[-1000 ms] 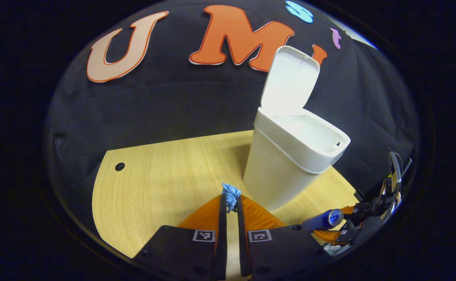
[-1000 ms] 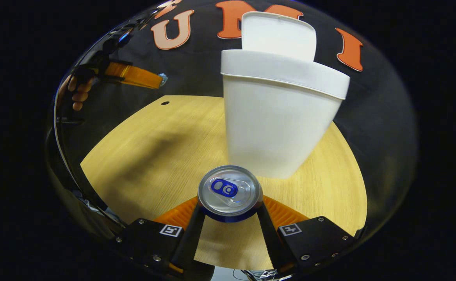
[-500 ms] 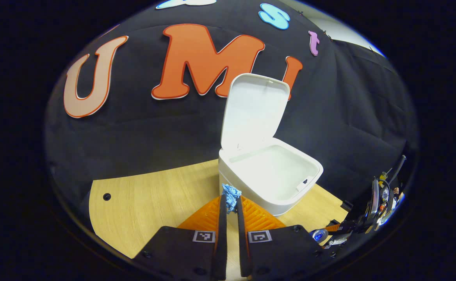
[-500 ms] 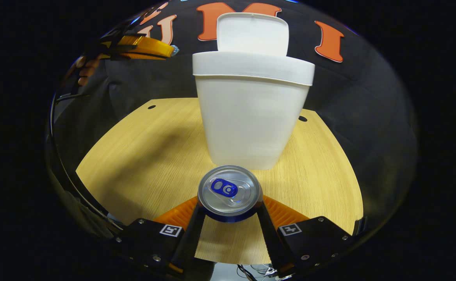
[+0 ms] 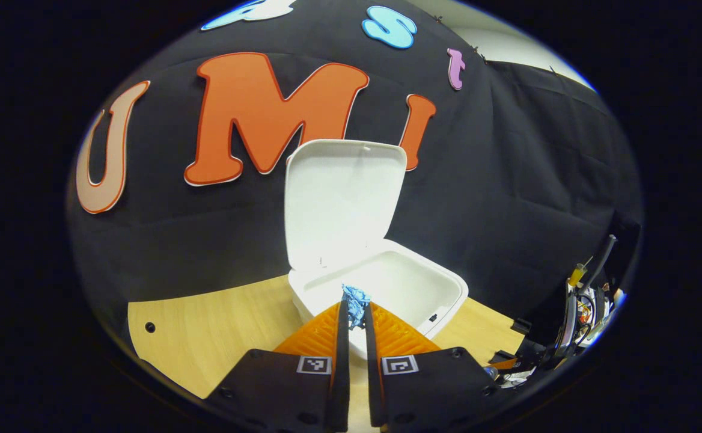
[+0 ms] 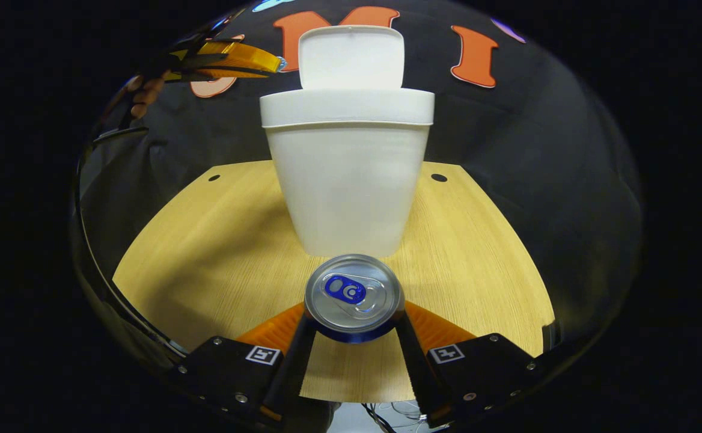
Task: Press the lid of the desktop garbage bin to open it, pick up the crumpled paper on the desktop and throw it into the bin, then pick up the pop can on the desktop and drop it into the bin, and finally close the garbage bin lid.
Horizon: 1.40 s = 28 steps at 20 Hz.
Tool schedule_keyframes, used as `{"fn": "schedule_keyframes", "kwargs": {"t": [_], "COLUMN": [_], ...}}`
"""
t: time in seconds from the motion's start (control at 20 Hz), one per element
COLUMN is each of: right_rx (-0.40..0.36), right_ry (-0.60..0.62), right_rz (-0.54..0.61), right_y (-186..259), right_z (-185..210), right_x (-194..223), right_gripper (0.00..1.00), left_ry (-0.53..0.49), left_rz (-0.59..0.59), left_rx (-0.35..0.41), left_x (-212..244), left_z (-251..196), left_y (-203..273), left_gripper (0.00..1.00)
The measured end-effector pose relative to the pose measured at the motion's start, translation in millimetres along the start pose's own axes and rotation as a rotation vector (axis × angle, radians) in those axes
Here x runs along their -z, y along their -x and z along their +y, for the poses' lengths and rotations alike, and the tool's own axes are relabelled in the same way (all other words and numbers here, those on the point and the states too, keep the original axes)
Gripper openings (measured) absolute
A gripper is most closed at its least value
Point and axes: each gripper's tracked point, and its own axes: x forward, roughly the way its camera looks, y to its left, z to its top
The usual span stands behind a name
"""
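Since a second ago, the left gripper (image 5: 354, 313) has climbed and swung in over the desktop garbage bin (image 6: 346, 180), so the bin's open mouth now lies just beyond its fingertips where the bin's side wall stood before; the right gripper (image 6: 352, 322) has drifted so the bin sits squarely ahead of it. Pinched between the left gripper's nearly closed fingers is the crumpled paper (image 5: 356, 299), a small blue wad held at the very tips, hanging above the near rim of the bin. Behind it the lid (image 5: 342, 198) stands upright on the far edge, against the booth's black wall. Low over the wooden desktop (image 6: 207, 252), on the bin's near side, the right gripper clamps the pop can (image 6: 353, 296) between both fingers, the can's silver top facing the camera. From that same view the left gripper shows high at the upper left, level with the lid, a hand (image 6: 140, 99) behind it. By the look of it, the paper is about to be let go — and the risk is in the margin: the wad sits over the rim's near side, not the middle of the opening, so a release here could bounce it off the edge and onto the desktop. A nudge of the raised lid by either gripper might also swing it shut before the can goes in.
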Motion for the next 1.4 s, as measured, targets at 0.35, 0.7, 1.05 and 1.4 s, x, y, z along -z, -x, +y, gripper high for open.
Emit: {"fn": "schedule_keyframes", "kwargs": {"t": [0.35,0.7,1.05,1.4], "right_rx": [0.042,0.079,0.105,0.132], "right_ry": [-0.041,-0.066,-0.074,-0.023], "right_rz": [-0.001,-0.015,-0.038,-0.105], "right_y": [-1,-1,5,27], "right_z": [-4,-6,-10,-18], "right_x": [2,1,-8,-41], "right_gripper": [0.75,0.75,0.75,0.75], "left_ry": [-0.016,-0.054,-0.078,-0.084], "left_rz": [0.053,0.088,0.073,0.013], "left_rx": [0.036,0.032,0.008,-0.014], "left_x": [14,23,21,20], "left_z": [-16,-21,-16,-7], "left_y": [-27,-37,-31,-7], "left_gripper": [0.17,0.26,0.54,0.92]}}
